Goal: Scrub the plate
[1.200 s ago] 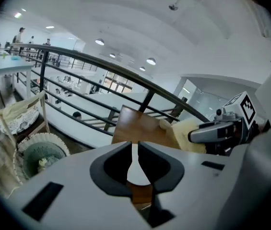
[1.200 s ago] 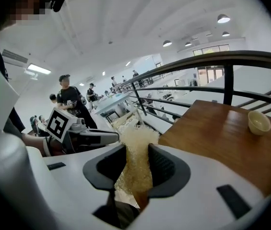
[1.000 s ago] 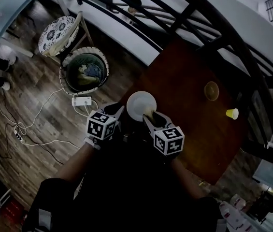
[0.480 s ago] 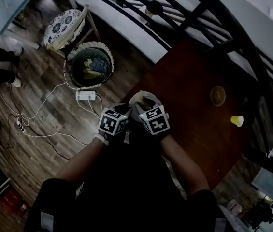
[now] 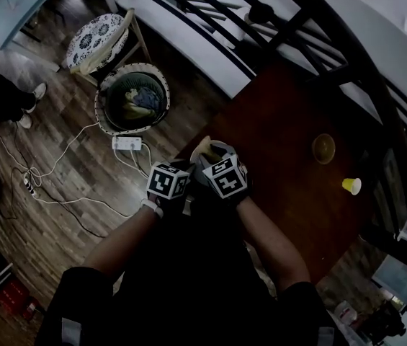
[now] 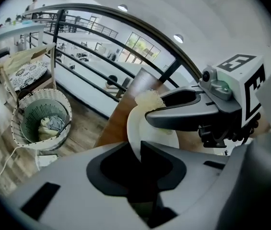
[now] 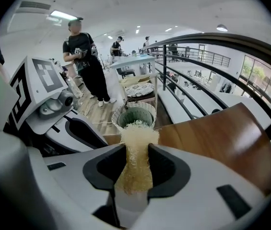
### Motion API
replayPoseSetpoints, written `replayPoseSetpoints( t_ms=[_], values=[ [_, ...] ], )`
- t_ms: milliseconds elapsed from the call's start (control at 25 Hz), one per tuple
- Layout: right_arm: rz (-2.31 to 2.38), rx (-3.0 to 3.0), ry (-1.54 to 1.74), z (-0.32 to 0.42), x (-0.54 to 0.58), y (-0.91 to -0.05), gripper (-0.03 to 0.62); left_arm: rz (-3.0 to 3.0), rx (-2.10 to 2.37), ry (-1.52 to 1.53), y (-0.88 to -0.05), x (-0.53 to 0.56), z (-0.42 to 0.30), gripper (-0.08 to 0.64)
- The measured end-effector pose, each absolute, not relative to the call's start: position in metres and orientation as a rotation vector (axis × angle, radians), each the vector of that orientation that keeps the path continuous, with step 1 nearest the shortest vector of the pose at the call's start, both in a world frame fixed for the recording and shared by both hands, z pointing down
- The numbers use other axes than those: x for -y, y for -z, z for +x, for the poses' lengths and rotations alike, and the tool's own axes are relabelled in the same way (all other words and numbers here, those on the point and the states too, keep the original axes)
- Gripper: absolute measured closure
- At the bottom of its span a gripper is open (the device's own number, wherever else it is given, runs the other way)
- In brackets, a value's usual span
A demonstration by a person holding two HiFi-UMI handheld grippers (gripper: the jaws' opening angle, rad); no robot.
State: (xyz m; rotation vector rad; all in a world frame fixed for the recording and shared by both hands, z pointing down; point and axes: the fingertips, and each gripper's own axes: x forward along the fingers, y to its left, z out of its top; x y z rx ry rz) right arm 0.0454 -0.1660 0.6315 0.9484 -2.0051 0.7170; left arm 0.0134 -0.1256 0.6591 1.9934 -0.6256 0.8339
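The one white plate [image 6: 152,133] stands tilted on edge by the corner of the brown table [image 5: 289,143], its lower rim pinched between the jaws of the left tongs [image 6: 140,150]. The right tongs [image 7: 136,150] are clamped narrow on the single yellowish scrubber [image 7: 136,143], whose frayed tip touches the plate's upper rim. Each of the two tongs carries one cube [image 5: 168,182] of black-and-white square markers. Well apart on the table sit one yellow cup [image 5: 351,186] and one brownish bowl [image 5: 323,148]. One wicker basket [image 5: 132,101] stands on the floor nearby.
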Motion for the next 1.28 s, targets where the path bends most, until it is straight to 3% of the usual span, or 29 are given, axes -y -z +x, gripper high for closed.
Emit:
replayPoseSetpoints(
  t_ms=[640, 1280],
  values=[
    [1.103, 1.944, -0.778, 0.106, 0.131, -0.626, 0.443, 1.976, 0.633, -0.812, -0.658, 0.128, 0.018, 0.477],
    [0.947, 1.986, -0.800, 0.057, 0.072, -0.636, 0.443, 1.975, 0.739, -0.587, -0.642, 0.127, 0.010, 0.477]
  ],
)
